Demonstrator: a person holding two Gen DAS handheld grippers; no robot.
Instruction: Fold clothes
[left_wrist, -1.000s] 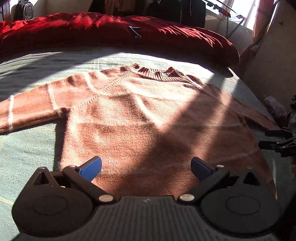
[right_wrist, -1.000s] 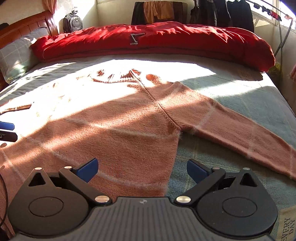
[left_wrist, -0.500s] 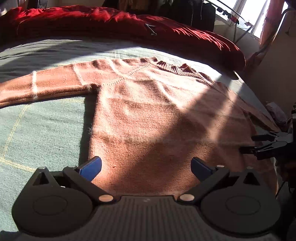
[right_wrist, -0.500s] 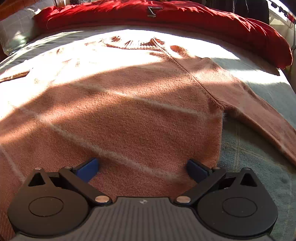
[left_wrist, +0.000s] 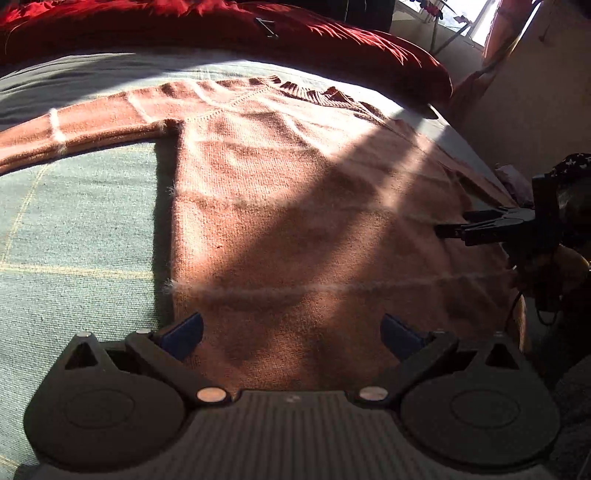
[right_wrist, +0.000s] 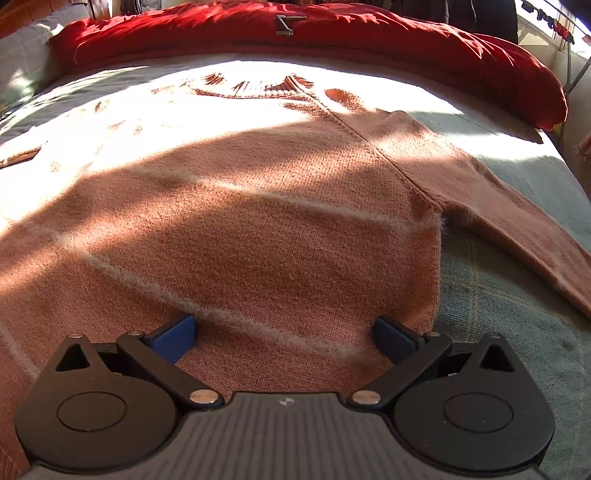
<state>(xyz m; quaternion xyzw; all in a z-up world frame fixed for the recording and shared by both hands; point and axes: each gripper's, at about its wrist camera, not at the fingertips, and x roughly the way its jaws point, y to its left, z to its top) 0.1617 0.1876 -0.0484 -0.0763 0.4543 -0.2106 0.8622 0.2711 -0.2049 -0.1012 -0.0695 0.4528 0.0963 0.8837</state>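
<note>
A: Both tools first. The left gripper (left_wrist: 291, 330) has its blue-padded fingers spread wide over the hem of the sweater (left_wrist: 295, 206), clamping nothing. The right gripper (right_wrist: 283, 332) is the same: jaws apart, low over the hem near the sweater's right side seam.

B: And the sweater?

A: It lies flat on the bed sheet (left_wrist: 74, 236), collar away from the grippers, sleeves out to either side. It is a rust-orange knit, fuzzy, with thin pale stripes crossing it and a ribbed collar (right_wrist: 255, 85).

B: What surrounds it?

A: The sheet is a woven grey-green with faint yellow check lines. Beyond the collar, a bulky red quilt (right_wrist: 332, 40) runs the width of the bed, a small dark metal piece (right_wrist: 290, 24) resting on it. Shadow bands cross the sweater's middle; its collar end is washed out by sun.

B: Any differences between views?

A: The left view catches the right gripper (left_wrist: 465, 225) from the side over the sweater's right edge, a hand (left_wrist: 569, 266) behind it. Only the right view shows a pillow (right_wrist: 26, 62) left of the quilt.
</note>
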